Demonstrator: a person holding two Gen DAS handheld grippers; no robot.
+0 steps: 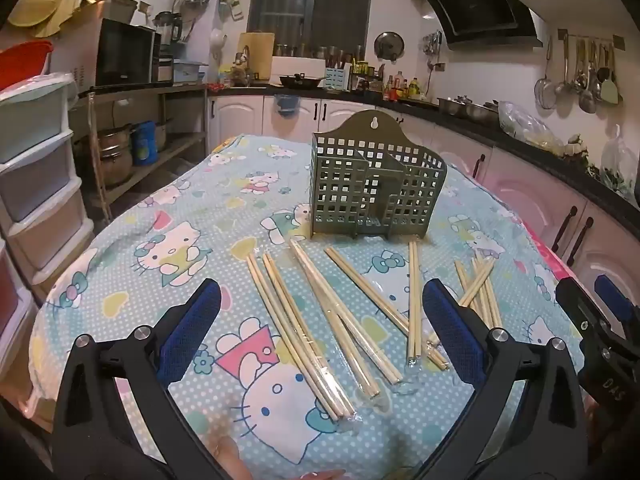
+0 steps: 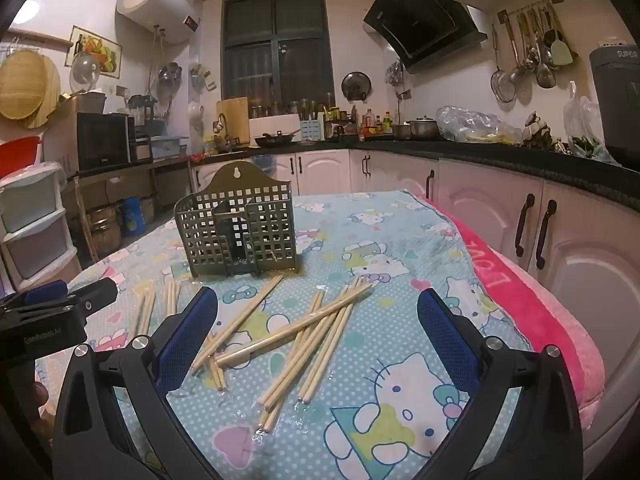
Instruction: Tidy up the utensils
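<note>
Chopsticks lie on the cloth between spread left fingers.

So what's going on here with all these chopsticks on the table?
A person holds a gripper in each hand over a cartoon-print tablecloth. Both the left gripper and right gripper are open and empty. Wooden chopsticks lie scattered, some in clear wrappers, in front of the upright green holder, which looks empty.

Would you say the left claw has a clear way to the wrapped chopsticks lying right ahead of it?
Probably yes. The left claw is open and empty, and the wrapped chopsticks lie flat on the tablecloth between its fingers, with nothing on top. The holder stands well beyond.
</note>
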